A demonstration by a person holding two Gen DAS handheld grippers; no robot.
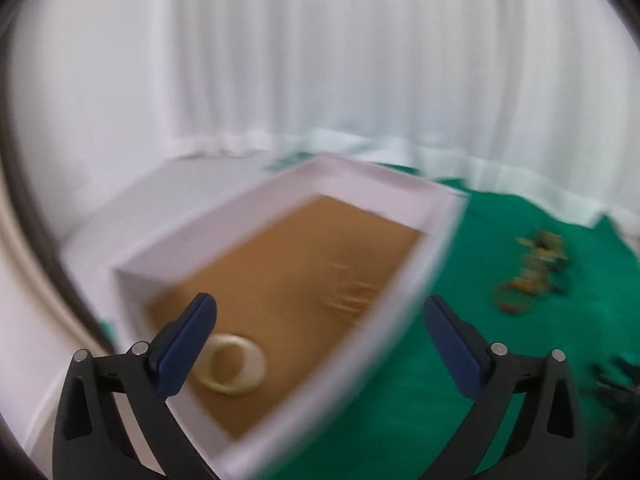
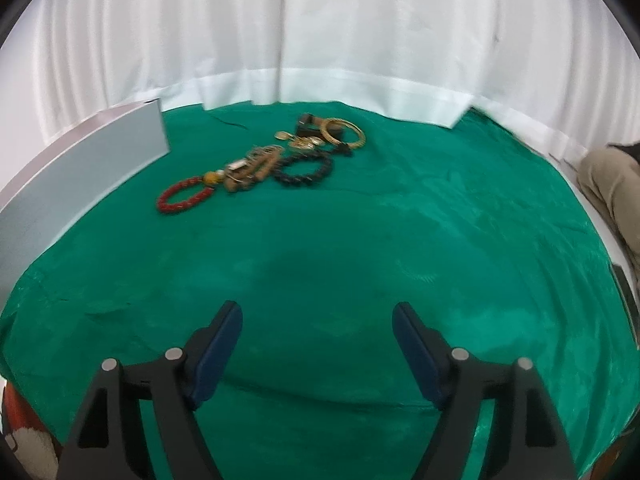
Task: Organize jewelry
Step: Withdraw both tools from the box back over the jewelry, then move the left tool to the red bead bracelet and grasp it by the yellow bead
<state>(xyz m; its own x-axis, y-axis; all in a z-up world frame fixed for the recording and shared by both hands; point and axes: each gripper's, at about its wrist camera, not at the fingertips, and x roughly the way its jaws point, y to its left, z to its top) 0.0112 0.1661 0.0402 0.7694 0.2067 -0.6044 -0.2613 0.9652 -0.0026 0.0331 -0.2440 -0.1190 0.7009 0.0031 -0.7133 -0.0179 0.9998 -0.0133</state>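
A pale pink box [image 1: 276,184] with a brown floor fills the blurred left wrist view. A cream bangle [image 1: 232,364] lies on that floor, beside a faint gold piece [image 1: 352,292]. My left gripper [image 1: 320,308] hangs open above the box's near corner with nothing between its fingers. In the right wrist view a heap of jewelry lies on the green cloth [image 2: 360,240]: a red bead bracelet [image 2: 180,196], a black bead bracelet [image 2: 306,170], brown beads [image 2: 252,170] and gold bangles [image 2: 344,134]. My right gripper [image 2: 318,320] is open and empty, well short of the heap.
White curtains hang behind the table. The box's side wall [image 2: 88,164] stands at the left of the cloth. A person's tan-clad leg [image 2: 616,188] shows at the right edge. The same jewelry heap [image 1: 532,276] appears blurred right of the box.
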